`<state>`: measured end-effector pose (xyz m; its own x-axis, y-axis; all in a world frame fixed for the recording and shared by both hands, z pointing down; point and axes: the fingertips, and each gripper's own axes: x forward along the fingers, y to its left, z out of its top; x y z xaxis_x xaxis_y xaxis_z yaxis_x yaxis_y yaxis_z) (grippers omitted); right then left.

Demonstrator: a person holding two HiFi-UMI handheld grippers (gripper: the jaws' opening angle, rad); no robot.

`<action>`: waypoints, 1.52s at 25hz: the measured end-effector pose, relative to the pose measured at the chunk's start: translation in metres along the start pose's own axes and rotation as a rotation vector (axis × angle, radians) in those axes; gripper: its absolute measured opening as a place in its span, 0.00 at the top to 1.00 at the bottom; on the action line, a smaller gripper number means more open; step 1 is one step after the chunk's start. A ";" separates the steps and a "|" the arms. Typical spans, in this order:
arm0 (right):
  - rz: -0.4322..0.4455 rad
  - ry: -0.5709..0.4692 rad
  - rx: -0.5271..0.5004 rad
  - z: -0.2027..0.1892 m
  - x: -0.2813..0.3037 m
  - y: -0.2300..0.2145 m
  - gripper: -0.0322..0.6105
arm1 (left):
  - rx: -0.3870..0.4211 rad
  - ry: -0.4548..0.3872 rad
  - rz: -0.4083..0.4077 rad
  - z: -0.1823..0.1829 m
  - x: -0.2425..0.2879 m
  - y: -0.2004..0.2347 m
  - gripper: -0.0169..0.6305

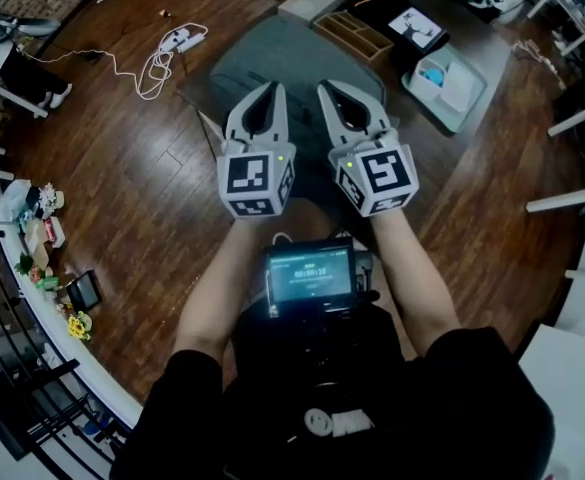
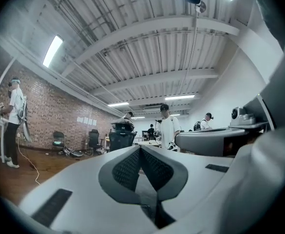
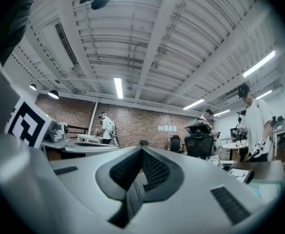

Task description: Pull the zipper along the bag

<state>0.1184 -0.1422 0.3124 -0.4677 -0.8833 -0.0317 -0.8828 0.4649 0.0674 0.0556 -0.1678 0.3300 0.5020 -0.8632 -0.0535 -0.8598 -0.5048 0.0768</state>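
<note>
A grey soft bag (image 1: 297, 53) lies on the wooden floor ahead of me in the head view; I cannot make out its zipper. Both grippers are held side by side above its near part, tilted up and away from it. My left gripper (image 1: 273, 87) is shut, with nothing between its jaws. My right gripper (image 1: 327, 87) is shut too and holds nothing. In the left gripper view the left gripper (image 2: 140, 148) points into the room toward the ceiling, its pads meeting. In the right gripper view the right gripper (image 3: 142, 150) looks the same. Neither of these two views shows the bag.
A white cable with a power strip (image 1: 167, 53) lies on the floor at the left. Past the bag sit a white box (image 1: 312, 0), a wooden divided tray (image 1: 354, 33) and a pale blue tray (image 1: 447, 83). A small screen (image 1: 310, 273) hangs at my chest. People (image 2: 169, 130) stand in the room.
</note>
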 end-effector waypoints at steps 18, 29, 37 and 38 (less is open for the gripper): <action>-0.046 -0.032 -0.031 0.029 -0.169 0.060 0.94 | 0.119 -0.044 0.084 0.036 -0.135 -0.141 0.97; -0.009 -0.053 -0.005 0.033 -0.187 0.106 0.94 | 0.161 -0.051 0.112 0.044 -0.182 -0.133 0.97; -0.029 -0.043 0.024 0.037 -0.182 0.118 0.94 | 0.158 -0.048 0.105 0.051 -0.189 -0.121 0.97; -0.025 -0.043 0.022 0.035 -0.182 0.121 0.94 | 0.155 -0.049 0.107 0.050 -0.191 -0.120 0.98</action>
<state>0.0955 0.0771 0.2915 -0.4461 -0.8918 -0.0756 -0.8950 0.4440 0.0440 0.0577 0.0581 0.2816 0.4047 -0.9088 -0.1015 -0.9142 -0.3994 -0.0690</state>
